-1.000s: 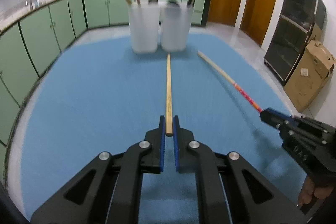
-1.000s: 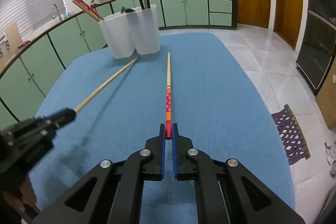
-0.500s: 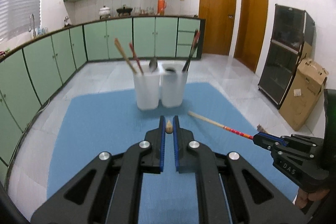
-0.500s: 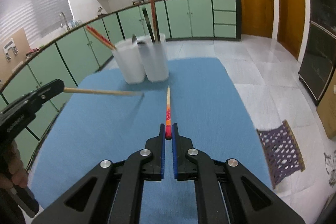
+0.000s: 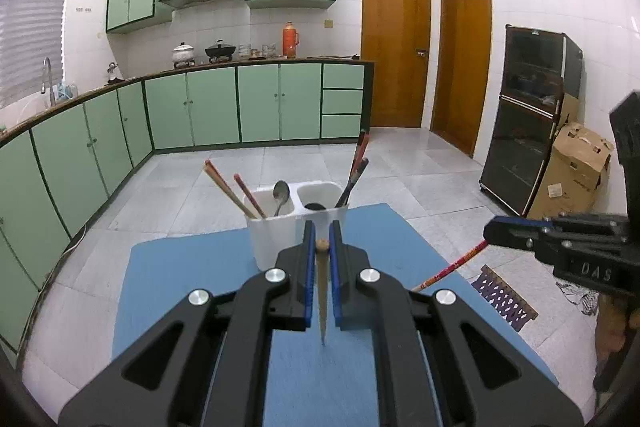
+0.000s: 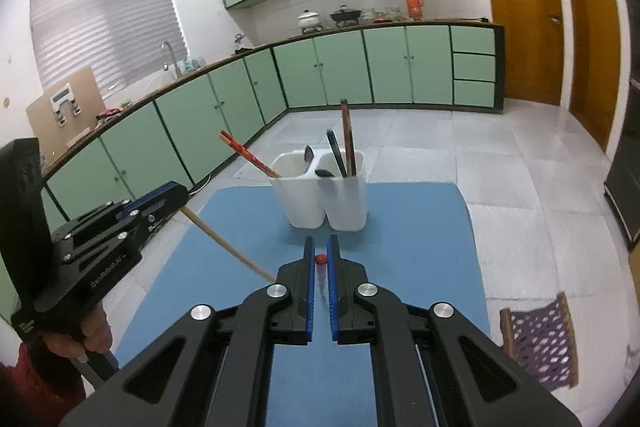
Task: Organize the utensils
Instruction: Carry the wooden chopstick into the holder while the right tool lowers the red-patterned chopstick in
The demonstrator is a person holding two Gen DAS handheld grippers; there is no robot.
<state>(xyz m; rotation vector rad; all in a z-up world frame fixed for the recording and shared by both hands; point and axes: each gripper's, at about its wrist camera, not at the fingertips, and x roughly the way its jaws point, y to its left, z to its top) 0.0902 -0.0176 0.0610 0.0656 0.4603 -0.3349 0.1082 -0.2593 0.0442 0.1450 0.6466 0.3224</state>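
a: what did each hand have?

b: the left gripper was closed on the blunt end of a plain chopstick, its jaws narrowed to the stick's width. the stick hung tip down toward the blue mat. the right gripper was likewise pinched on the top of a red chopstick, also pointing down.

a: why held like that?

b: most likely so the tips could drop straight into the holder, a white two-cup container standing at the far end of the mat. its left cup already held red chopsticks and a spoon. its right cup held dark utensils.

a: were the loose sticks near it?

b: both were raised clear of the mat, short of the holder and not yet above either rim.

a: how much room was there?

b: the mat between grippers and holder lay open. the two grippers were apart, one to each side, so their sticks did not cross. the tight spot, i judged, was the left cup, where the leaning sticks fanned out to the left. the mat's far edge ran just behind the holder, with tiled floor beyond.
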